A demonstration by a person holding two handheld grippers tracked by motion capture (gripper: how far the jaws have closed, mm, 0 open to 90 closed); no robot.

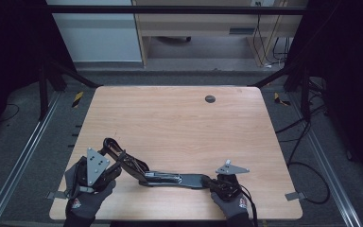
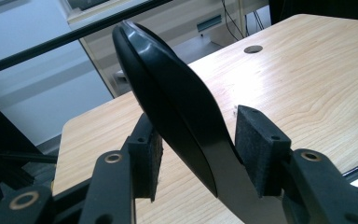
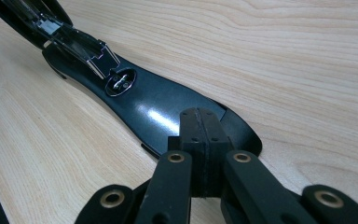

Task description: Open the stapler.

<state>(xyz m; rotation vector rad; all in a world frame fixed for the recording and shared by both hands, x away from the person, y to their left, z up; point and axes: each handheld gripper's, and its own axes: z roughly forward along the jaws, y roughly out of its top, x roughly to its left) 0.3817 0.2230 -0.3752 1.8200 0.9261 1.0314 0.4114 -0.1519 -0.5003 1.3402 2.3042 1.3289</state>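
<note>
The stapler (image 1: 163,178) is lying opened out on the table (image 1: 179,118) at about six o'clock, its base flat and its top arm (image 2: 168,100) swung up toward nine o'clock. The right gripper (image 3: 200,122) is pressing down on the base's end with its jaws pressed together, pinning it. The left gripper (image 2: 198,149) is straddling the raised arm, jaws spread; the right pad (image 2: 256,140) is touching or nearly touching the arm, while the left one is standing clear. Risk, as judged: with no firm pinch, the arm is liable to drop shut under its hinge spring. The base could also skid from under the right gripper's narrow contact.
</note>
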